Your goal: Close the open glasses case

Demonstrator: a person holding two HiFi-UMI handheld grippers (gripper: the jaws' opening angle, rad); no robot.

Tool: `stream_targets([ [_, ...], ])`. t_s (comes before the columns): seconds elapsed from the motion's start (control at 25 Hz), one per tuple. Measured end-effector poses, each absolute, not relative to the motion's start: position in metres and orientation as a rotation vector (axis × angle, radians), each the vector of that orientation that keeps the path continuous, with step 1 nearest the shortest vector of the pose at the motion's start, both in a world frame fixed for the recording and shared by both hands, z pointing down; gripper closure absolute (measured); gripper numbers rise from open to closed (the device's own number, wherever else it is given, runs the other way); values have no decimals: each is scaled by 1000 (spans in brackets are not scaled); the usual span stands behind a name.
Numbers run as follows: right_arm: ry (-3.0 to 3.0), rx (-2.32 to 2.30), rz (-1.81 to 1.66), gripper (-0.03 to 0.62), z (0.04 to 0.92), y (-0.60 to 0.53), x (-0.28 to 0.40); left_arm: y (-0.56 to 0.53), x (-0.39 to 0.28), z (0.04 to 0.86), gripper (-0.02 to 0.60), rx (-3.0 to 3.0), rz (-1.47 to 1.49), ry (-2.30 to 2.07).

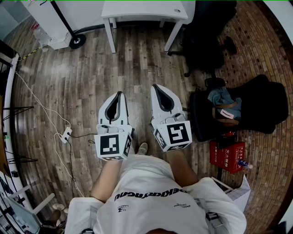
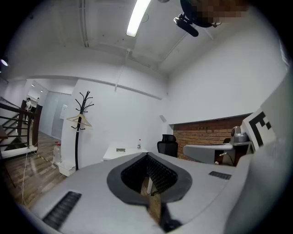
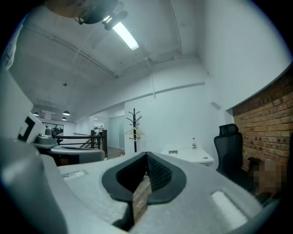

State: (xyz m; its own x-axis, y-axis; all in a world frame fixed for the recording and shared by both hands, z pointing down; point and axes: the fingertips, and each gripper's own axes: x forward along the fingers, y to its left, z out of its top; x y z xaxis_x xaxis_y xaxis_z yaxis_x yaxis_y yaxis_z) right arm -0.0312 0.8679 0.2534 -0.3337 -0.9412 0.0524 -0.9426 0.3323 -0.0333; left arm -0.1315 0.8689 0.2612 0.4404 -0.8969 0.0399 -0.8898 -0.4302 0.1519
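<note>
Both grippers are held side by side at frame centre in the head view, well apart from each other and pointing toward the top of the frame. The left gripper [image 1: 120, 94] has its jaws brought together at the tips with nothing between them, as the left gripper view [image 2: 147, 154] shows. The right gripper [image 1: 155, 87] is likewise closed and empty [image 3: 146, 154].

No glasses case can be identified for certain. The nearest candidate is one small flat grey object [image 2: 120, 149] lying on the white table [image 1: 137, 13] at the top centre of the head view. It is wider than it is tall in the frame, its long side running left to right, and it sits just left of one small bottle [image 2: 138, 144]. It is too small to tell whether it is the case, or open or shut. The right gripper view shows the same object [image 3: 173, 151] and bottle [image 3: 194, 143].

Between the grippers and the table lies a stretch of wooden floor [image 1: 91, 77]. At upper right one black office chair [image 1: 206, 36] stands beside the table. At right centre is one open black bag [image 1: 256, 107], with one red box [image 1: 227, 156] below it. At left, one white power strip [image 1: 66, 135] trails cables. One coat stand [image 2: 82, 119] carries a single hanger.
</note>
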Motion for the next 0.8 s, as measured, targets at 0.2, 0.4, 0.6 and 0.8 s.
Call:
stream_targets([
  [0.2,-2568,1790,113,594,250,924,-20,927,-113,254,583,2554,-60,-1583],
  [0.4,-2597,1802,85,592,239,950,-15,950,-107,248,583,2556,-63,-1595],
  [0.6,-2590,1828,101,592,238,949,-5,951,-101,248,583,2562,-55,-1595],
  [0.8,-2576,1831,126,592,245,916,2,916,-94,253,583,2558,-44,-1577],
])
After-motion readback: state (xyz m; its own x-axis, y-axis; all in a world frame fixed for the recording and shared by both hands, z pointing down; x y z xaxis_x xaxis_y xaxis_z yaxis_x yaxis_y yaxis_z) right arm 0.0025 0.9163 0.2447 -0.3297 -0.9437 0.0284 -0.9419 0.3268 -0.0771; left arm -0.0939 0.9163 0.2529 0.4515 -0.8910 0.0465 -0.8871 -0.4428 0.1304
